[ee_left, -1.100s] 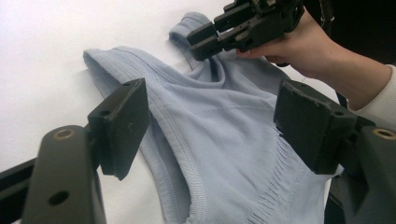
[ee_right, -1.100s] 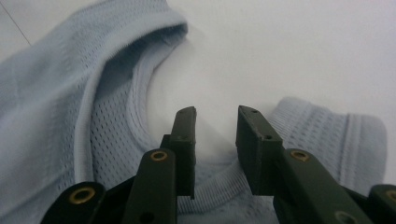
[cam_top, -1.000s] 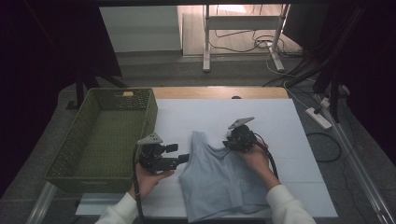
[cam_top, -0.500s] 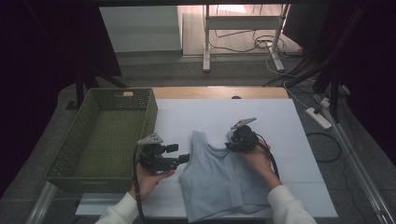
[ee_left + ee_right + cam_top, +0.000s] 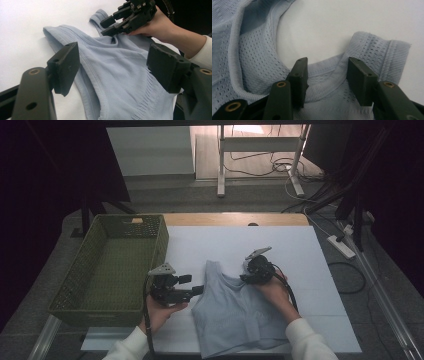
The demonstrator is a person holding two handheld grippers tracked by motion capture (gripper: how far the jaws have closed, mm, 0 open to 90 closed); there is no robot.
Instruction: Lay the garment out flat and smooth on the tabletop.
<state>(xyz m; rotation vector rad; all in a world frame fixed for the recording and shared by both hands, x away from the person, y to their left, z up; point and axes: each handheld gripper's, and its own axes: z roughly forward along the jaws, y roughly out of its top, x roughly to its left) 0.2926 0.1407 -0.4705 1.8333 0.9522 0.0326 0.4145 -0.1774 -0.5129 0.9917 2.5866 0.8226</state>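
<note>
- One white table (image 5: 300,250) carries the whole scene in front of you, both of your forearms coming in at its near edge.
- One green woven basket (image 5: 107,265) stands on the outer side of your left gripper (image 5: 197,290), just beside it.
- One pale blue sleeveless top (image 5: 235,315) lies flat on the table between your two hands, its neckline and two shoulder straps on the far side, its hem toward you.
- Two grippers are at work, one in each hand. Your left gripper lies level at the top's armhole edge; in the left gripper view its pads (image 5: 65,67) stand wide apart, gripping nothing, with the armhole seam and the ribbed side of the top (image 5: 120,82) spread below and between them.
- Your right gripper (image 5: 246,276) sits at the neckline, beside the strap on its side. In the right gripper view its jaws have just been opening; the ribbed neckband (image 5: 327,75) runs across the gap between the two fingers (image 5: 300,75), and the pads stand clear of the cloth rather than pinching it. That strap (image 5: 377,52) lies just beyond the right-hand finger, and the bare table shows through the neck opening past the fingertips.
</note>
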